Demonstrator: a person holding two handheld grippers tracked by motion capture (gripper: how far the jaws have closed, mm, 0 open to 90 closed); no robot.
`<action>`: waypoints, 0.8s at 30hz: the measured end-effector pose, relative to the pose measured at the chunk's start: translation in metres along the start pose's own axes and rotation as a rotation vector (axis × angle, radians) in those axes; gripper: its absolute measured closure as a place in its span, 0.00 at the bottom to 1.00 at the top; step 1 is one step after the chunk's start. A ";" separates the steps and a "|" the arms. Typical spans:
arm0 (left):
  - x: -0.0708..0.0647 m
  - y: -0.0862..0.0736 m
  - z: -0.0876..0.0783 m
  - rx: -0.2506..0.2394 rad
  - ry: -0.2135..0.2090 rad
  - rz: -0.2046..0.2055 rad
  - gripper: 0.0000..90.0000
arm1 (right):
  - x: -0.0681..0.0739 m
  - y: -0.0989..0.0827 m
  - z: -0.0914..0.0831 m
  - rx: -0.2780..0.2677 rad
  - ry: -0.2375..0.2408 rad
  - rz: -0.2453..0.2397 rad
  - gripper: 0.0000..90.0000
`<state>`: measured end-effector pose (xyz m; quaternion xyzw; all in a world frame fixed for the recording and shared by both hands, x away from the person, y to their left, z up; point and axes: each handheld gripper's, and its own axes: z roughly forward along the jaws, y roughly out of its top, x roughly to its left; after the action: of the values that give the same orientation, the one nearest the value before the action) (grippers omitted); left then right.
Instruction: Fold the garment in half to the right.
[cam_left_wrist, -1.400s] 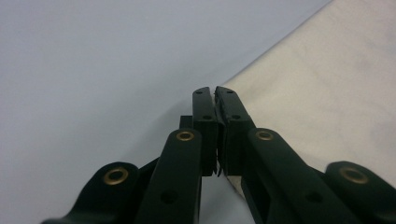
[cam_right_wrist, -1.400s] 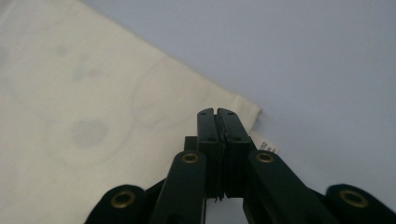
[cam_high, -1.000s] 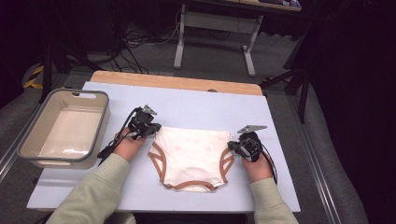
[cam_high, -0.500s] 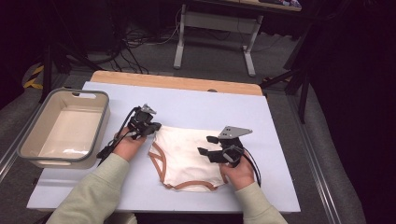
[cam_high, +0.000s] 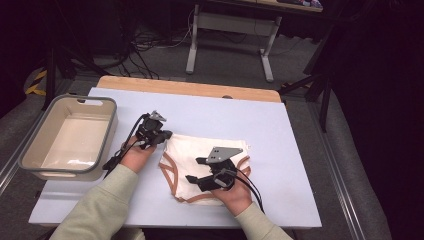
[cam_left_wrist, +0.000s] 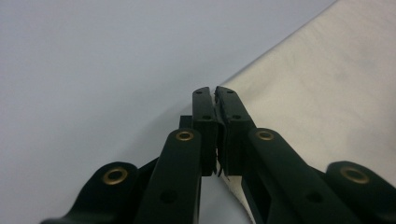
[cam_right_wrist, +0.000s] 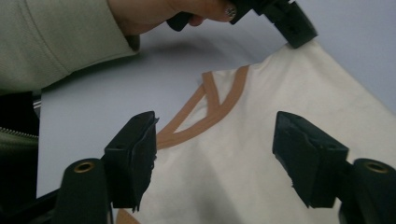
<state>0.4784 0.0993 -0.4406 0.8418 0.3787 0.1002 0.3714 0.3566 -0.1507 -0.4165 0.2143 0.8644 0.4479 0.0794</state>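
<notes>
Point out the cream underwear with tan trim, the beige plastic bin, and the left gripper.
cream underwear with tan trim (cam_high: 192, 155), high view, bare fabric near its middle
beige plastic bin (cam_high: 30, 150), high view, its left rim
left gripper (cam_high: 166, 135), high view, its jaw tips at the waistband corner

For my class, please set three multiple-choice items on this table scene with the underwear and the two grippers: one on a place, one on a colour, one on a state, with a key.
1. Where does the bin stand?
A. right of the underwear
B. at the table's left edge
C. on the underwear

2. What colour is the trim of the underwear?
A. brown
B. blue
C. green

3. How do the jaws of the right gripper stand?
A. shut on the bin
B. shut on a cable
C. open above the cloth

Key: B, the bin sits left of the left gripper; A, brown bands edge the cream cloth; C, both jaws stand apart, having just been opening.
</notes>
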 end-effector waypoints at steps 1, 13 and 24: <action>0.000 0.000 0.000 0.001 0.000 -0.003 0.97 | 0.003 0.000 0.003 0.006 0.010 -0.011 0.37; 0.000 0.000 0.000 -0.007 0.000 0.008 0.97 | 0.026 -0.006 0.031 0.100 0.092 -0.063 0.38; 0.001 -0.001 0.002 -0.002 -0.005 0.007 0.96 | 0.036 -0.012 0.049 0.192 0.156 -0.078 0.47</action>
<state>0.4799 0.0994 -0.4425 0.8430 0.3748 0.0999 0.3726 0.3368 -0.1041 -0.4530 0.1518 0.9144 0.3751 0.0085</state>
